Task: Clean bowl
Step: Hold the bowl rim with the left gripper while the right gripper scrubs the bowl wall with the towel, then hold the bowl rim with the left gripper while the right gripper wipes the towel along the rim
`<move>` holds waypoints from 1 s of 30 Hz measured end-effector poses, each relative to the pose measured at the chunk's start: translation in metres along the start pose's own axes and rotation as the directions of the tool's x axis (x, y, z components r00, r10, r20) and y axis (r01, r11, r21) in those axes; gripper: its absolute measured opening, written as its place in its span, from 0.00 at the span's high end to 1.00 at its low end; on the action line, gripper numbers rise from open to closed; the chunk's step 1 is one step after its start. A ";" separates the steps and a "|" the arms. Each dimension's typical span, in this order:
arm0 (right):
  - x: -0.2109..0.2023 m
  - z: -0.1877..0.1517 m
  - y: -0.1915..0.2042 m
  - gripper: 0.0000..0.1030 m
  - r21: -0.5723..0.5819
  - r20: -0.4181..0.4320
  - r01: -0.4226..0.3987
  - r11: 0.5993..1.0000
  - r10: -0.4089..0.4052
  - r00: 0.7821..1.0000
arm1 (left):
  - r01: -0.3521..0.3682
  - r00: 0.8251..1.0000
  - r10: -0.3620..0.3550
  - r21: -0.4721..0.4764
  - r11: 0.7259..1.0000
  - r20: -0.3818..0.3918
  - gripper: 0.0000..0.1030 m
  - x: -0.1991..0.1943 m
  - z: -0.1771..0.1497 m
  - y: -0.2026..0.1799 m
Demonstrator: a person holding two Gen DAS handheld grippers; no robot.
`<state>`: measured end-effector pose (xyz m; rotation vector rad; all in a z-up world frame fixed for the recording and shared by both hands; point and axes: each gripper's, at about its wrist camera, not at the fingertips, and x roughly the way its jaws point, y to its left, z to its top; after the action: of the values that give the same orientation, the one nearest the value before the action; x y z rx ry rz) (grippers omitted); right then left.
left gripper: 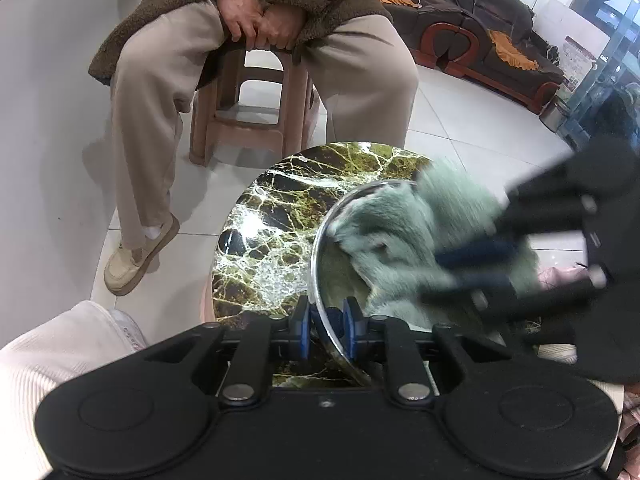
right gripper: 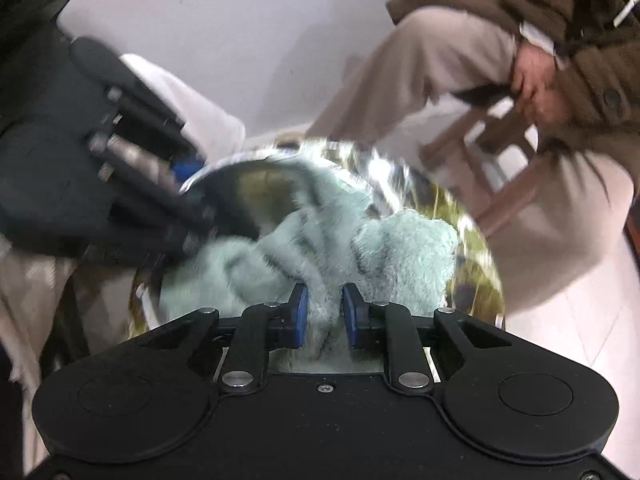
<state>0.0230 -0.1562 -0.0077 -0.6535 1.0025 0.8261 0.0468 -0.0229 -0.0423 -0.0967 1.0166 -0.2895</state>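
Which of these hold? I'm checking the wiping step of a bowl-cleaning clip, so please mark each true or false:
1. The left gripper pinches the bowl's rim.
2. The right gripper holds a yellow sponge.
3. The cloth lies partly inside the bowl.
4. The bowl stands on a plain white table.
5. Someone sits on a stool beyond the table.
1. True: the left gripper is shut on the rim of the bowl.
2. False: the right gripper is shut on a pale green fluffy cloth, not a sponge.
3. True: the cloth fills much of the bowl and spills over its rim.
4. False: the table is dark marble with green and white veins.
5. True: a person sits on a brown stool.
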 end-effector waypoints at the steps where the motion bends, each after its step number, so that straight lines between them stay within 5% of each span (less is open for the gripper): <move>1: 0.000 -0.001 0.000 0.82 0.002 0.007 -0.001 1.000 0.001 1.000 | 0.001 1.000 -0.001 -0.001 1.000 0.000 0.85 0.000 0.000 0.000; 10: -0.005 0.014 -0.016 0.67 0.073 0.120 0.060 0.996 -0.069 0.990 | -0.010 1.000 0.010 0.001 1.000 -0.003 0.84 -0.001 -0.001 0.000; 18: 0.007 0.006 -0.013 0.73 0.047 0.036 0.069 0.997 -0.071 0.997 | -0.008 1.000 0.008 0.006 1.000 0.008 0.84 0.001 0.001 0.001; 23: 0.008 0.008 -0.007 0.78 0.042 0.036 -0.006 0.999 0.005 0.999 | 0.005 1.000 -0.005 0.026 1.000 0.014 0.84 0.005 0.005 0.001; 30: 0.016 0.021 -0.019 0.80 0.029 0.068 0.081 0.996 -0.083 0.994 | 0.017 1.000 -0.017 0.036 0.999 0.011 0.84 0.005 0.004 0.003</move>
<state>0.0539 -0.1450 -0.0121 -0.6362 0.9168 0.7572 0.0535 -0.0218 -0.0449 -0.0745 0.9994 -0.3219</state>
